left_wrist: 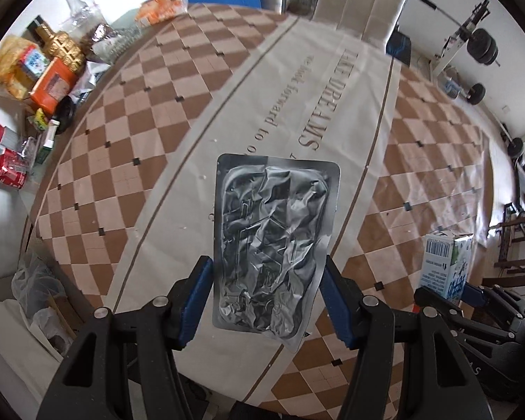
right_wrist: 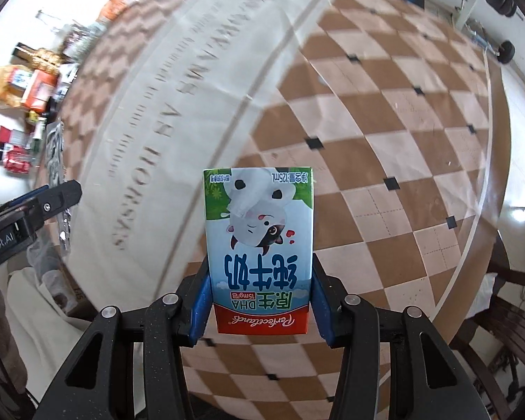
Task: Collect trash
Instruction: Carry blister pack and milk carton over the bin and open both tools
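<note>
A crumpled silver foil pouch [left_wrist: 274,245] hangs above the checkered tablecloth [left_wrist: 150,112], with my left gripper [left_wrist: 266,301] shut on its lower part; both blue pads press its edges. A small milk carton [right_wrist: 259,248], blue and white with a cartoon cow and a red base, sits upside down between the blue pads of my right gripper [right_wrist: 259,301], which is shut on it and holds it off the table. The carton [left_wrist: 446,266] and the right gripper also show at the right of the left wrist view. The pouch's edge [right_wrist: 56,147] appears at the left of the right wrist view.
A heap of trash lies at the far left: a red can [left_wrist: 10,171], an orange box [left_wrist: 52,87], a gold bottle [left_wrist: 61,45], a clear bottle [left_wrist: 78,7] and wrappers. A white chair [left_wrist: 360,3] stands behind the table, weights [left_wrist: 483,49] at the back right, plastic bags [left_wrist: 38,290] below left.
</note>
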